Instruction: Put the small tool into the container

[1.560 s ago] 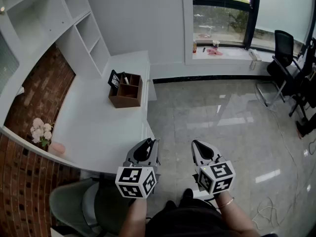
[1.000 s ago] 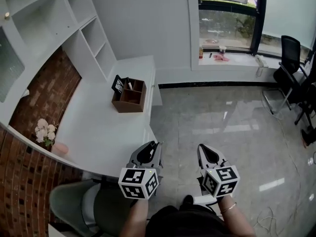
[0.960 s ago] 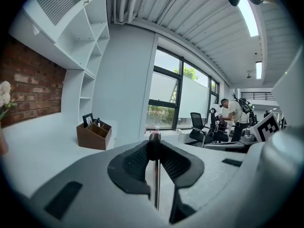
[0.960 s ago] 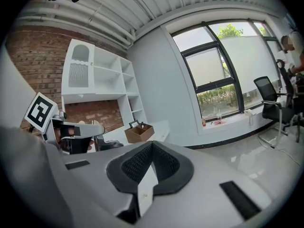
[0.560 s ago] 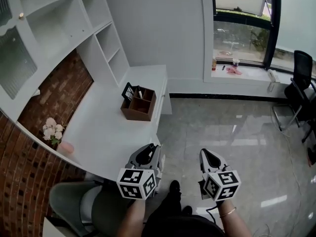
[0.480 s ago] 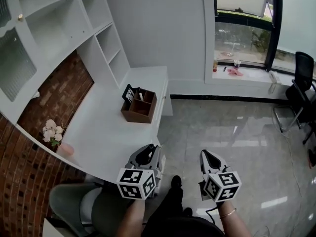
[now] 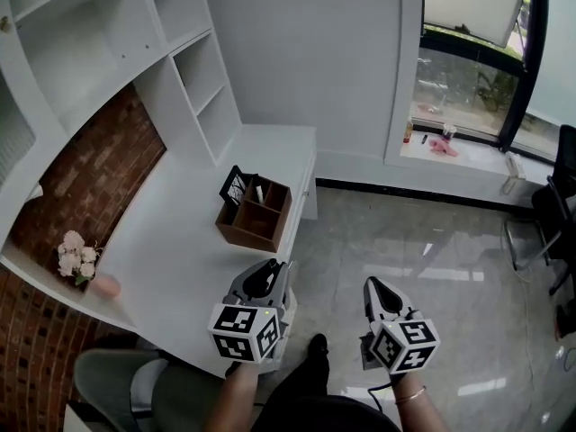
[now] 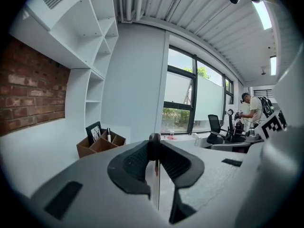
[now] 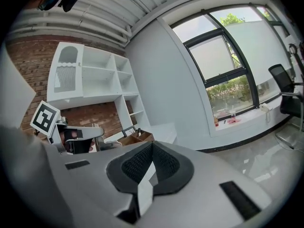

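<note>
A brown wooden organizer (image 7: 255, 214) with open compartments stands on the white desk (image 7: 171, 250), near its right edge. A small white stick-like tool (image 7: 259, 192) stands upright in a back compartment, beside a black frame (image 7: 234, 185). My left gripper (image 7: 274, 264) hovers over the desk's near corner, well short of the organizer. Its jaws meet at the tips, and I see nothing between them. My right gripper (image 7: 369, 283) hangs over the floor to its right, jaws also together and empty. The organizer (image 8: 99, 144) lies ahead in the left gripper view.
White shelving (image 7: 171, 52) rises behind the desk against a brick wall. Pink flowers (image 7: 72, 255) and a pink cup (image 7: 103, 284) sit at the desk's left end. An olive chair (image 7: 117, 381) is below me. Glossy tiled floor (image 7: 432, 259) spreads right toward a window sill (image 7: 450, 147). A person (image 8: 255, 112) stands far off.
The view has advanced toward the desk, so the organizer now sits lower and nearer in the head view. Both grippers keep the same pose side by side, jaws unchanged.
</note>
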{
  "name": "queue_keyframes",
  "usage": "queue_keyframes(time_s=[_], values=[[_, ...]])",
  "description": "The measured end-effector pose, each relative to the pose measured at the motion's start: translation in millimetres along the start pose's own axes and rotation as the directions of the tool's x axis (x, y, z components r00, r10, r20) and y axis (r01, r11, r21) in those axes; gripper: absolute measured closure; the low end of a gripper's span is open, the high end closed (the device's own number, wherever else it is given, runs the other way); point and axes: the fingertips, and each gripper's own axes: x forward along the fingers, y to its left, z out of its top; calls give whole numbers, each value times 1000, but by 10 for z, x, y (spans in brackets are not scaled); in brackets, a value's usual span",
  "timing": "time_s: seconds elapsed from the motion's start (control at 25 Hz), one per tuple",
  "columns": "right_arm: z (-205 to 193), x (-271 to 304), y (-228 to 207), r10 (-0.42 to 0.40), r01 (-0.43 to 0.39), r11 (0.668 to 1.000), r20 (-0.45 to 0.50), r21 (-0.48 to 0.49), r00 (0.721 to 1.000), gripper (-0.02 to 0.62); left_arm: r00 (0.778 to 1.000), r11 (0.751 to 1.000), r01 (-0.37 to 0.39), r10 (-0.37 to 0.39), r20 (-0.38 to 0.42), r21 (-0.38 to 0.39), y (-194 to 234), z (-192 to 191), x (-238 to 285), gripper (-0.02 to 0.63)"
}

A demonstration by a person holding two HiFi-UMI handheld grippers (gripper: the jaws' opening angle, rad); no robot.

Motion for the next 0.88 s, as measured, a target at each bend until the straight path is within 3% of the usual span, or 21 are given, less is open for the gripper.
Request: queue_keyframes(time_s=[0.48, 0.88], values=[[309, 1632, 119, 107, -107, 994, -81, 8, 991, 591, 999, 998, -35, 35, 5, -51, 903, 435, 956, 529], [364, 2232, 174, 181, -179, 983, -123, 31, 976, 591, 996, 993, -90, 92, 21, -74, 1274, 628, 1276, 529]])
